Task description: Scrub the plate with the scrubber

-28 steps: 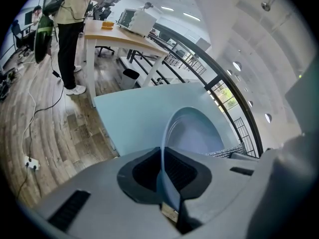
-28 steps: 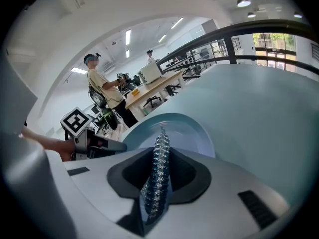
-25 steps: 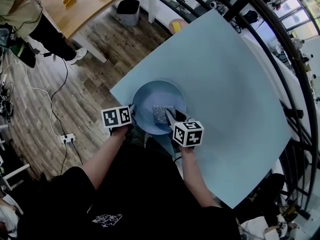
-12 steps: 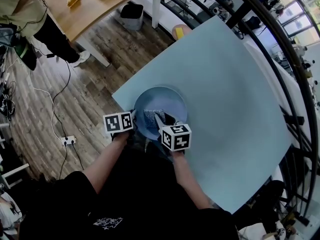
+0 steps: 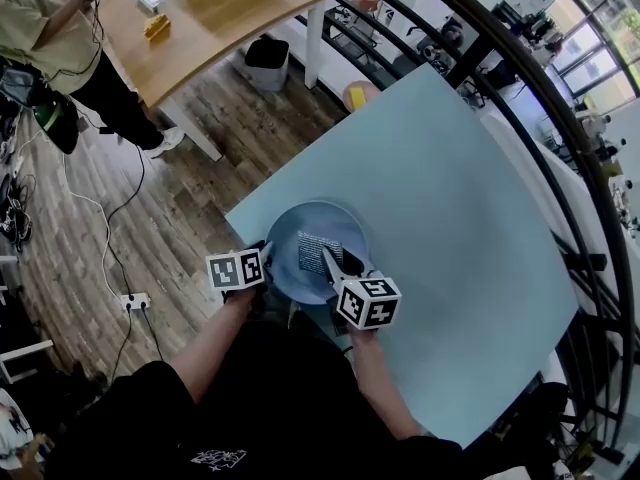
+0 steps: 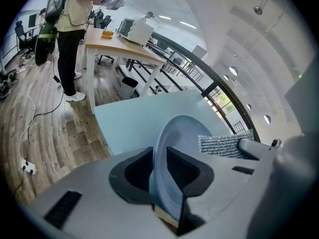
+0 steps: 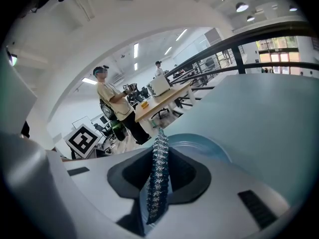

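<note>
Plate (image 5: 290,270), pale blue and round, sat flat on the light blue worktop (image 5: 450,198), near the worktop's corner closest to us. The left claw (image 6: 160,164) was clamped on the plate's rim at its left side, one jaw above the rim and one below. In the left gripper view we saw the rim running straight in between the jaws.

Scrubber (image 5: 320,242), a silvery mesh pad, lay inside the plate on the right half of the well, resting on the plate's surface. The right claw (image 7: 159,174) held it, jaws closed narrow on the pad's near end. In the right gripper view the pad showed edge-on between the jaws. Its long axis ran out along the jaws, away from us and toward the plate's far rim. In the left gripper view we saw the pad's broad face, lying flat and sticking out of the right claw toward the plate's middle.

The two claws were near each other at the plate's near side, left on the rim, right over the well.

Beyond the worktop we noted a wooden desk (image 5: 200,18) and a bin (image 5: 265,63) on the plank floor (image 5: 120,228).
</note>
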Action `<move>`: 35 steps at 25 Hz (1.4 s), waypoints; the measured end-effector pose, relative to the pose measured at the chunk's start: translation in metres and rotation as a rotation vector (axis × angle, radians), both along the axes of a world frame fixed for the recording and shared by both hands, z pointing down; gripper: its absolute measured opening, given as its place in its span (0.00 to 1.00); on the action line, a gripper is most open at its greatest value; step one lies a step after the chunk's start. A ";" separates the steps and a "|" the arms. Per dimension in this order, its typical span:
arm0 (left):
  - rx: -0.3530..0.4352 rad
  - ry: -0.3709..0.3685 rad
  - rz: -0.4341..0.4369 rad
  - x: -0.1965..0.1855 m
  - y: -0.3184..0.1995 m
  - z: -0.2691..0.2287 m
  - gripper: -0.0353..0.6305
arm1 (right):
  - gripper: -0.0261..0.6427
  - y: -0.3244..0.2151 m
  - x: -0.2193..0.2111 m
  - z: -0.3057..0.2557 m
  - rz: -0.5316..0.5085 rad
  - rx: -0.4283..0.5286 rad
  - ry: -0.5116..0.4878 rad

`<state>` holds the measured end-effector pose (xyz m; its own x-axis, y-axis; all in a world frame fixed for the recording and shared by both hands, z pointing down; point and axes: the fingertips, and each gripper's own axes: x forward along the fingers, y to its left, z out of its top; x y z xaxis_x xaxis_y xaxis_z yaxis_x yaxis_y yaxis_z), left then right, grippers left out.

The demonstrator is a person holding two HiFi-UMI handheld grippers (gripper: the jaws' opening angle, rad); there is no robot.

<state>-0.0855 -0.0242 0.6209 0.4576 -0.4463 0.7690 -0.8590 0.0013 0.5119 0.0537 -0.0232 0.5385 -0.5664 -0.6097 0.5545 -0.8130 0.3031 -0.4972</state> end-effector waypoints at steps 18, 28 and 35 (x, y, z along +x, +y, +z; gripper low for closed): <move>0.397 -0.090 0.070 0.010 0.025 -0.144 0.14 | 0.16 0.042 0.076 -0.111 0.121 0.308 0.073; 0.684 -0.101 0.172 0.023 0.041 -0.236 0.07 | 0.16 0.067 0.092 -0.179 0.174 0.489 0.124; 0.860 -0.109 0.175 -0.006 0.011 -0.300 0.07 | 0.16 0.057 0.096 -0.234 0.231 0.606 0.168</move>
<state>-0.0910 -0.0129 0.3213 0.5172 -0.8206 0.2430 -0.8549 -0.4824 0.1906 0.1502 0.0338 0.3044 -0.3194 -0.9365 0.1450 -0.9421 0.2974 -0.1547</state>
